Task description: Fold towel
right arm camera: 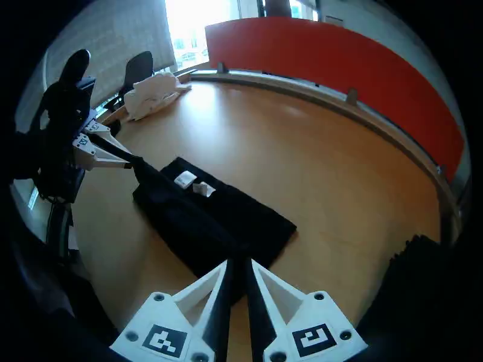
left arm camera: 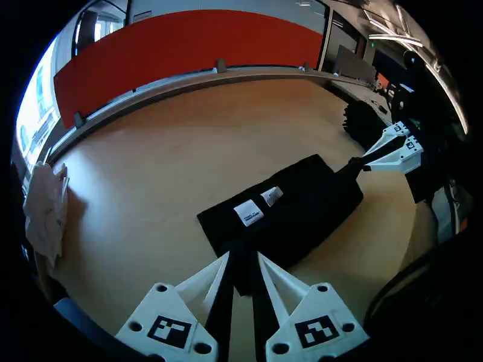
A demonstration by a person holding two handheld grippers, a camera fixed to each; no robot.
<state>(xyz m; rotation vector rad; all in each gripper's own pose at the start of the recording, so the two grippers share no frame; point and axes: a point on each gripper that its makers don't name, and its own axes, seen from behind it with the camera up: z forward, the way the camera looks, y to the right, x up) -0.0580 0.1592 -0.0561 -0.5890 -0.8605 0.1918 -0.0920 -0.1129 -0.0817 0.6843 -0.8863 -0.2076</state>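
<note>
A black towel (left arm camera: 290, 208) with white labels (left arm camera: 249, 213) lies folded on the wooden table (left arm camera: 181, 157). In the left gripper view, my left gripper (left arm camera: 243, 258) is shut on the towel's near corner. Across the cloth, the right gripper (left arm camera: 357, 164) pinches the far corner. In the right gripper view, the same towel (right arm camera: 205, 220) stretches away from my right gripper (right arm camera: 238, 263), which is shut on its near edge. The left gripper (right arm camera: 134, 161) holds the opposite corner, lifting it slightly.
A heap of white cloths (left arm camera: 45, 202) (right arm camera: 152, 93) sits at one table edge. A dark pile (left arm camera: 364, 120) (right arm camera: 416, 271) lies at the other end. A red partition (left arm camera: 181, 48) runs along the table's far side. Office chairs (right arm camera: 136, 66) stand beyond.
</note>
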